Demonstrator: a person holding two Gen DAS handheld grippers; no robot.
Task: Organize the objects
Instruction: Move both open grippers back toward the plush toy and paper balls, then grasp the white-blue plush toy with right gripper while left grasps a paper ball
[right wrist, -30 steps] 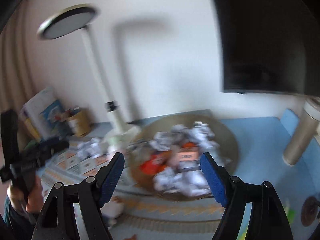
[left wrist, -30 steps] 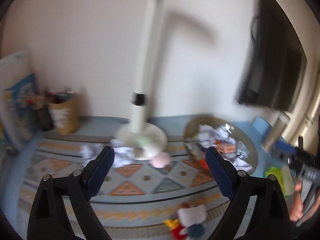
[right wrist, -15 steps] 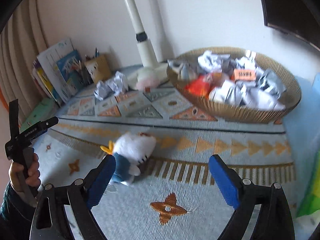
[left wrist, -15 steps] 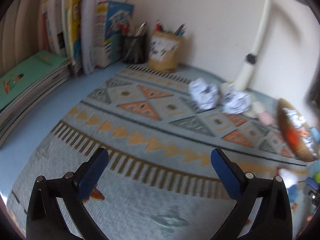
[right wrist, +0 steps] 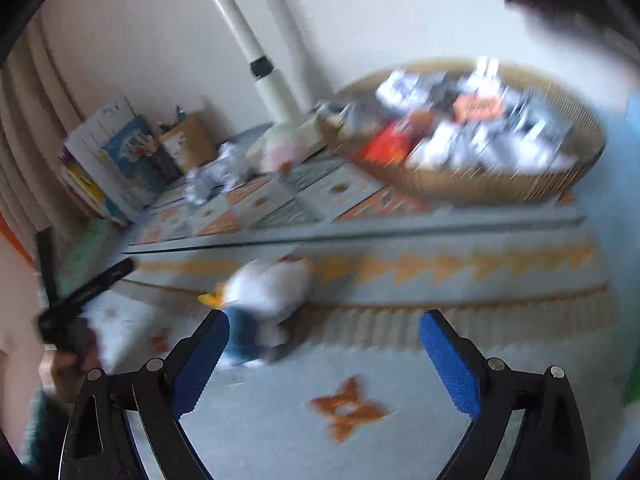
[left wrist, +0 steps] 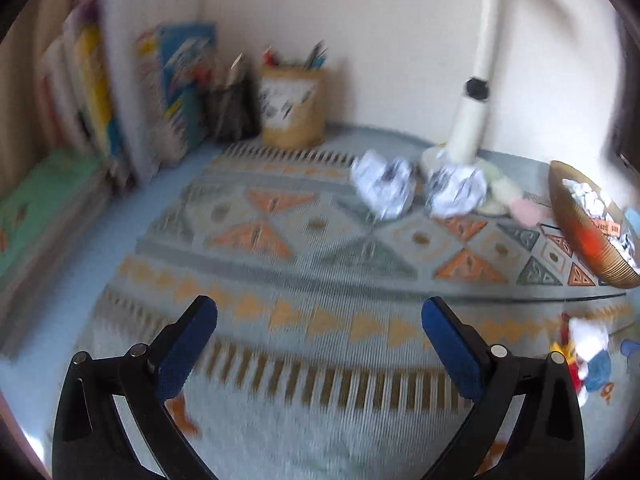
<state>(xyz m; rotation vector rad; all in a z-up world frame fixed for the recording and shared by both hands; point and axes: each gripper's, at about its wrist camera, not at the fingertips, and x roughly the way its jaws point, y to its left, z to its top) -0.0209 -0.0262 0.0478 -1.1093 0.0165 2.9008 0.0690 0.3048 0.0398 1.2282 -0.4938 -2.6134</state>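
Observation:
My left gripper (left wrist: 318, 308) is open and empty above a patterned mat (left wrist: 320, 400). Two crumpled paper balls (left wrist: 384, 188) (left wrist: 456, 192) lie beyond it at a lamp's foot. To the right stands a woven basket (left wrist: 592, 248) full of crumpled paper. My right gripper (right wrist: 324, 318) hangs low over the mat, its jaws opening, with nothing pressed between the pads. A white and blue plush toy (right wrist: 268, 292) lies just ahead of its left fingertip (right wrist: 208, 340). The basket (right wrist: 480, 188) sits further back on the right. The left gripper (right wrist: 80, 296), held in a hand, shows at the left edge.
A white lamp post (left wrist: 476, 120) rises from the back of the mat. A tan pen holder (left wrist: 292, 108), a dark pen cup (left wrist: 234, 116) and upright books (left wrist: 120, 92) line the back left wall. A pink soft thing (right wrist: 280, 148) lies by the lamp base.
Both views have dropped from the wall to the mat. The right jaws have spread wider and now sit close to the plush toy. The left gripper stays open.

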